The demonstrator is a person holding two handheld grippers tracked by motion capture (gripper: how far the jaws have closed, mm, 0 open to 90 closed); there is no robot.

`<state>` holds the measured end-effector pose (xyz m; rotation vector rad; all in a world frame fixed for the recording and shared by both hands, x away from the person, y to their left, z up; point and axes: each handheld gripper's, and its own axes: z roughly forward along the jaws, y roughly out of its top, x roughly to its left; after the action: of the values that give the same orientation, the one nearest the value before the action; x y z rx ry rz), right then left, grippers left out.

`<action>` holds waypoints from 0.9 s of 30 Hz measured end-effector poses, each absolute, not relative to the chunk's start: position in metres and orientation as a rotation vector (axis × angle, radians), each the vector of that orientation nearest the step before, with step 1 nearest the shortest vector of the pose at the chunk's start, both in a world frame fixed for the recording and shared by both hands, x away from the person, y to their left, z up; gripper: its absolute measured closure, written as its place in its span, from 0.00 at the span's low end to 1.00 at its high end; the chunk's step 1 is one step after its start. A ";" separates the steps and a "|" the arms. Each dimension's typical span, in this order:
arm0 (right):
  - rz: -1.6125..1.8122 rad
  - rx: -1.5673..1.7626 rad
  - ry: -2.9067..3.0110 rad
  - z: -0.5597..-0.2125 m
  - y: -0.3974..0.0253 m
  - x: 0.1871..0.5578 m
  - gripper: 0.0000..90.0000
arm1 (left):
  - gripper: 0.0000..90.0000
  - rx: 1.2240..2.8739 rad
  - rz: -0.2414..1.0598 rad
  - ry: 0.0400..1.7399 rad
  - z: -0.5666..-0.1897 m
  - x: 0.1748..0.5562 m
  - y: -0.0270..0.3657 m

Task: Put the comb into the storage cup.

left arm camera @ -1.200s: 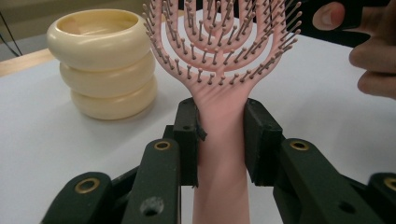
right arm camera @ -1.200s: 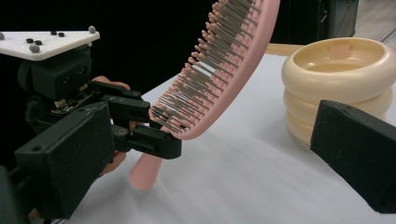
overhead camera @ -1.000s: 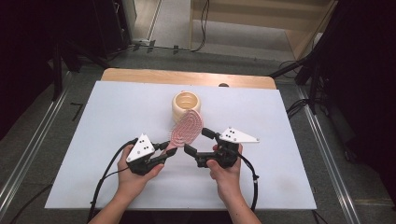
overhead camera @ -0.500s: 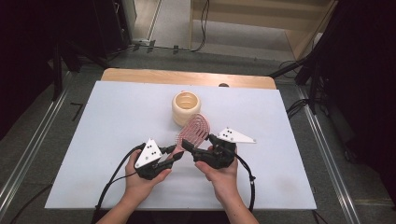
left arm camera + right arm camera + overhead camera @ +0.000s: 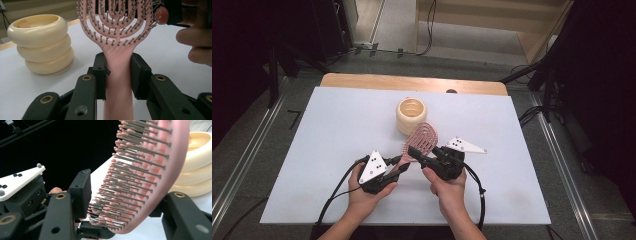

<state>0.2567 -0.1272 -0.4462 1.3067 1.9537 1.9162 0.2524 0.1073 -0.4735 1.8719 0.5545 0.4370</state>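
A pink vented hairbrush [image 5: 425, 138] is held above the white table [image 5: 327, 130], just in front of a cream ribbed ring-stack container [image 5: 411, 115]. My left gripper [image 5: 403, 162] is shut on the brush's handle [image 5: 117, 75], pads pressed on both sides of its neck. My right gripper [image 5: 422, 150] comes in from the right and is open. Its jaws straddle the brush head [image 5: 150, 177], one jaw at the bristle tips, the other behind the head's back. In the left gripper view the container [image 5: 41, 42] stands to the left.
A wooden strip [image 5: 412, 82] runs along the table's far edge, with dark floor and cables beyond. Black cables [image 5: 339, 192] trail from both grippers toward the near edge. Open white table surface lies to the left and right.
The left gripper has shifted right and toward me with the brush, whose head has turned flatter. The right gripper's jaws have closed in around the brush head.
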 end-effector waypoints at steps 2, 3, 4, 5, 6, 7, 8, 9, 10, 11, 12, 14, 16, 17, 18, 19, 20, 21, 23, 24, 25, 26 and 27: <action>1.912 1.312 1.961 -0.447 -0.127 0.257 0.57 | 0.78 1.870 0.447 0.554 -0.474 0.252 0.107; 1.917 1.316 1.959 -0.447 -0.128 0.257 0.60 | 0.78 1.868 0.448 0.551 -0.474 0.252 0.107; 1.923 1.321 1.954 -0.447 -0.129 0.258 0.63 | 0.78 1.867 0.452 0.551 -0.474 0.251 0.106; 1.935 1.328 1.955 -0.447 -0.130 0.258 0.64 | 0.78 1.868 0.455 0.548 -0.475 0.252 0.106; 1.954 1.328 1.954 -0.448 -0.131 0.259 0.65 | 0.77 1.871 0.453 0.547 -0.475 0.252 0.105; 1.972 1.330 1.956 -0.448 -0.132 0.259 0.67 | 0.77 1.877 0.451 0.545 -0.476 0.252 0.105; 1.993 1.327 1.961 -0.448 -0.132 0.259 0.69 | 0.77 1.878 0.440 0.545 -0.476 0.252 0.105; 2.002 1.315 1.964 -0.447 -0.132 0.258 0.69 | 0.77 1.875 0.424 0.546 -0.477 0.253 0.104; 1.989 1.301 1.967 -0.447 -0.132 0.258 0.69 | 0.75 1.872 0.403 0.547 -0.477 0.254 0.105; 1.987 1.294 1.968 -0.447 -0.131 0.257 0.69 | 0.71 1.872 0.385 0.552 -0.477 0.255 0.105; 1.993 1.288 1.968 -0.447 -0.131 0.257 0.69 | 0.66 1.874 0.375 0.551 -0.477 0.255 0.105; 2.010 1.273 1.972 -0.446 -0.132 0.256 0.69 | 0.58 1.873 0.362 0.559 -0.476 0.256 0.106; 2.013 1.255 1.964 -0.444 -0.134 0.255 0.69 | 0.44 1.863 0.341 0.580 -0.475 0.258 0.108; 2.012 1.248 1.957 -0.444 -0.134 0.255 0.69 | 0.36 1.859 0.325 0.591 -0.474 0.258 0.109; 2.010 1.241 1.956 -0.443 -0.135 0.254 0.69 | 0.29 1.848 0.306 0.590 -0.474 0.259 0.111; 2.005 1.236 1.956 -0.443 -0.136 0.254 0.69 | 0.24 1.841 0.295 0.592 -0.473 0.259 0.112; 1.999 1.230 1.952 -0.443 -0.137 0.254 0.69 | 0.18 1.838 0.297 0.592 -0.473 0.259 0.113; 1.996 1.228 1.950 -0.443 -0.138 0.254 0.69 | 0.12 1.836 0.303 0.591 -0.472 0.259 0.114; 1.991 1.218 1.948 -0.442 -0.139 0.254 0.69 | 0.06 1.833 0.300 0.597 -0.472 0.259 0.116; 1.991 1.212 1.951 -0.441 -0.139 0.253 0.69 | 0.01 1.826 0.298 0.609 -0.473 0.259 0.117; 1.987 1.203 1.944 -0.441 -0.140 0.253 0.69 | 0.00 1.821 0.298 0.611 -0.473 0.259 0.119; 1.983 1.200 1.944 -0.440 -0.140 0.253 0.69 | 0.00 1.813 0.303 0.606 -0.474 0.259 0.121; 1.983 1.205 1.939 -0.440 -0.141 0.252 0.69 | 0.00 1.807 0.311 0.608 -0.474 0.258 0.123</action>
<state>0.2525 -0.1408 -0.4396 1.2054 1.9392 1.9825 0.2578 0.1229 -0.4740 1.8074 0.6078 0.3105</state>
